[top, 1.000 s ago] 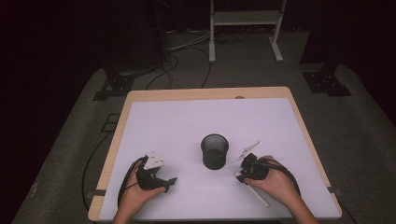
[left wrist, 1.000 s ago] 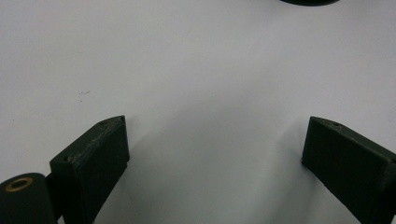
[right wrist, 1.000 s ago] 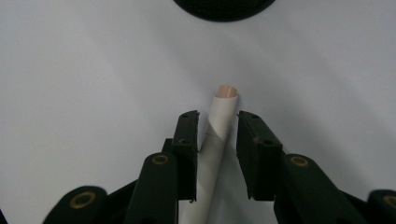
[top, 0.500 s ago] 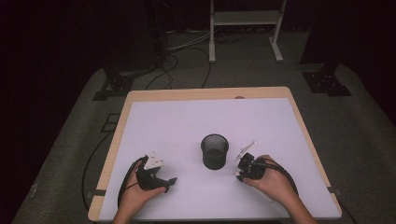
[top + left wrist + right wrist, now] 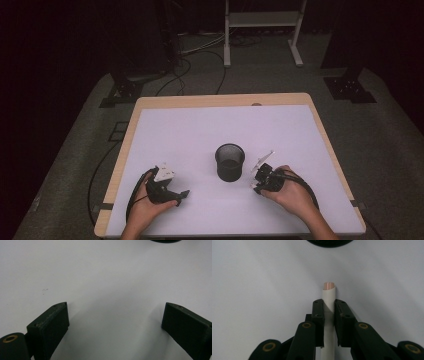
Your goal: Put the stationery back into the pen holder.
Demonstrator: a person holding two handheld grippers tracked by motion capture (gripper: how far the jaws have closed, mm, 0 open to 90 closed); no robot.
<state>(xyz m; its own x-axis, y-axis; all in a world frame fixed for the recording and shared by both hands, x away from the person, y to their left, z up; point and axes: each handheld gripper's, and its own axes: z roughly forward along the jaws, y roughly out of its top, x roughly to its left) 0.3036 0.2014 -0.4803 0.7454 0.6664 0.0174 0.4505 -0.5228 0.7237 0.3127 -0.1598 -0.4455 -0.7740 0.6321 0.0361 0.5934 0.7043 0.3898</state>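
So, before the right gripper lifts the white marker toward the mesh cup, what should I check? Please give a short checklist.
1. Right gripper shut on white marker: ok.
2. Marker straight between the jaws: ok.
3. Black mesh pen cup upright: ok.
4. Cup opening free inside: cannot tell, too dark.
5. Left gripper open and off to the side of the cup: ok.
6. White table surface between marker and cup free: ok.

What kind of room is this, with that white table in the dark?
Probably a lab or studio for recording hand work: a white-topped table lit among black curtains, cables on the floor, a metal stand behind, and a mesh cup.
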